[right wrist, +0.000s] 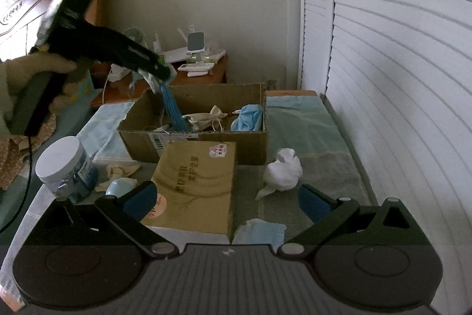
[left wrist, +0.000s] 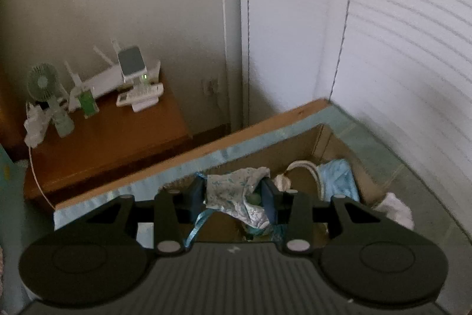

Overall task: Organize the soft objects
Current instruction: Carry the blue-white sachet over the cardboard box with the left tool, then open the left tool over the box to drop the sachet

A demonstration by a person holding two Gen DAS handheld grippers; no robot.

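My left gripper (left wrist: 234, 192) is shut on a pale blue floral pouch (left wrist: 233, 191) with a blue tassel, held above the open cardboard box (left wrist: 324, 143). From the right wrist view the left gripper (right wrist: 160, 73) hangs over the box's (right wrist: 200, 146) left side, its blue tassel (right wrist: 174, 108) trailing into it. Inside the box lie a blue cloth (right wrist: 247, 117) and a cream drawstring bag (right wrist: 211, 117). My right gripper (right wrist: 228, 201) is open and empty, low over the bed. A white bundled cloth (right wrist: 283, 170) and a folded blue cloth (right wrist: 259, 232) lie in front of it.
A tan tissue box (right wrist: 197, 185) leans against the cardboard box. A white-lidded jar (right wrist: 66, 164) and small items lie at left. A wooden nightstand (left wrist: 112, 138) holds a fan, router and remotes. White slatted doors (right wrist: 398, 78) run along the right.
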